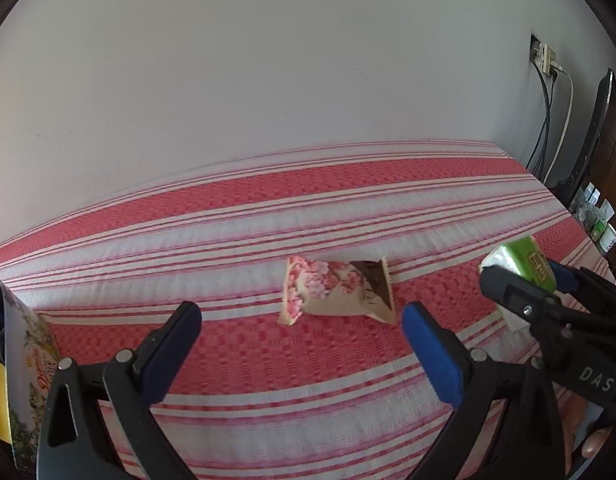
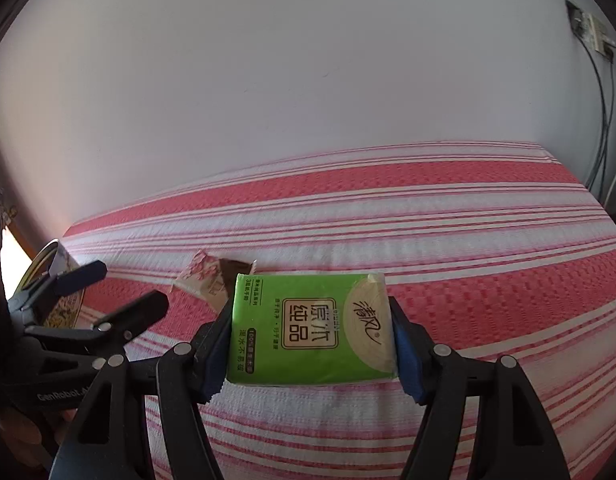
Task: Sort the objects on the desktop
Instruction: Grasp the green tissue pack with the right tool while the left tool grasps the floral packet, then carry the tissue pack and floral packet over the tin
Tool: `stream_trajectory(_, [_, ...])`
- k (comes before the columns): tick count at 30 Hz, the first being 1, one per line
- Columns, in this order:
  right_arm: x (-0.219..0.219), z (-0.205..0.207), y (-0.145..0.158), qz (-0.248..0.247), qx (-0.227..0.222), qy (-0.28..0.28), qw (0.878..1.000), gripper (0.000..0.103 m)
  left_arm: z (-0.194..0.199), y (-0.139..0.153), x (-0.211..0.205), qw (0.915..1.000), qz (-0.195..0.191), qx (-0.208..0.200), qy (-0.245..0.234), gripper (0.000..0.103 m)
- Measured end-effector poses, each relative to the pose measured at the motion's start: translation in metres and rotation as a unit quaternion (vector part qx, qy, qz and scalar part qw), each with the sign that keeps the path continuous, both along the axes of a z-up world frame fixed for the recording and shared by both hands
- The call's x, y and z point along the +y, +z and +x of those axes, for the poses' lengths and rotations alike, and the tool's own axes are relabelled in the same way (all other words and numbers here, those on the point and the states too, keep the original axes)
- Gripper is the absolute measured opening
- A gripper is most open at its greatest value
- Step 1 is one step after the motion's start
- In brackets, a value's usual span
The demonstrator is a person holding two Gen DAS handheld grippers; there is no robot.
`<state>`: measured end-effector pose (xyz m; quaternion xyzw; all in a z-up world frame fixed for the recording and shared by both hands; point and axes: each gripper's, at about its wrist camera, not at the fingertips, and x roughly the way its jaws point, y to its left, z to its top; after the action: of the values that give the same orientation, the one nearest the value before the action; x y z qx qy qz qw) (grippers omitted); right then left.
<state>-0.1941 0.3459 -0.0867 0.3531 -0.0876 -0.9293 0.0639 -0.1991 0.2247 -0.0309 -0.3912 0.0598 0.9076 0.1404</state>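
While our right gripper [image 2: 311, 332] clamps the green tissue pack [image 2: 308, 328], our left gripper [image 1: 302, 340] stands apart just before the pink snack packet [image 1: 335, 290].

The tablecloth [image 1: 236, 216] carries red and white stripes with a woven checked texture in the red bands. The tissue pack [image 2: 311, 330] is bright green with a cream swirl at one end and dark lettering, while the snack packet [image 1: 337, 290] is beige with pink blossoms and a dark brown corner. Both grippers are black with blue pads [image 1: 431, 350], and the wall [image 1: 268, 60] is plain white.
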Motion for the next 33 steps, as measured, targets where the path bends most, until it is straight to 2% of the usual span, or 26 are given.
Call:
stream_trajectory(4, [0.018,0.004,0.009,-0.019,0.018,-0.028,0.999,0.071,-0.019,-0.010,0.018,0.9998,-0.002,-0.020,0.005,0.101])
stream_trajectory(7, [0.022,0.003,0.010,-0.021,0.019,-0.035,0.999,0.071,-0.029,-0.021,0.027,0.9990,-0.023,-0.036,0.012,0.092])
stream_trajectory(8, [0.027,0.007,0.011,-0.021,0.018,-0.037,0.999,0.071,-0.032,-0.027,0.029,0.9983,-0.029,-0.049,0.012,0.092])
stream_trajectory(9, [0.032,0.006,0.012,-0.021,0.017,-0.036,0.999,0.071,-0.033,-0.026,0.026,0.9986,-0.011,-0.049,0.015,0.089])
stream_trajectory(10, [0.040,0.005,0.012,-0.023,0.015,-0.033,0.999,0.071,-0.034,-0.027,0.024,0.9983,0.000,-0.057,0.014,0.082])
stream_trajectory(12, [0.038,0.004,0.012,-0.021,0.012,-0.032,0.999,0.071,-0.033,-0.026,0.024,0.9985,-0.003,-0.053,0.013,0.076])
stream_trajectory(15, [0.036,0.005,0.014,-0.007,0.015,-0.027,0.999,0.071,-0.028,-0.023,0.027,0.9989,0.001,-0.046,-0.004,0.053])
stream_trajectory(16, [0.034,0.006,0.014,-0.001,0.017,-0.027,1.000,0.071,-0.026,-0.022,0.029,0.9989,0.003,-0.044,-0.013,0.037])
stream_trajectory(17, [0.029,0.008,0.015,0.006,0.018,-0.026,0.999,0.071,-0.023,-0.021,0.029,0.9989,0.004,-0.042,-0.018,0.017])
stream_trajectory(21, [0.023,0.010,0.015,0.031,0.026,-0.029,0.999,0.071,-0.019,-0.019,0.028,0.9986,0.015,-0.045,-0.021,0.015])
stream_trajectory(24, [0.022,0.013,0.015,0.028,0.026,-0.032,0.999,0.071,-0.019,-0.017,0.021,0.9969,0.054,-0.051,-0.027,0.015])
stream_trajectory(27, [0.026,0.014,0.017,0.022,0.033,-0.040,0.998,0.071,-0.010,-0.008,0.005,0.9944,0.097,-0.029,-0.030,0.015])
stream_trajectory(28, [0.027,0.015,0.018,0.022,0.036,-0.043,0.998,0.071,-0.011,-0.006,0.011,0.9939,0.105,-0.017,-0.029,0.015])
stream_trajectory(30, [0.027,0.016,0.019,0.022,0.044,-0.046,0.998,0.071,-0.004,-0.001,0.009,0.9937,0.109,0.003,-0.023,0.015])
stream_trajectory(33, [0.027,0.019,0.023,0.026,0.058,-0.049,0.997,0.071,0.000,0.003,0.009,0.9960,0.087,0.011,-0.016,0.015])
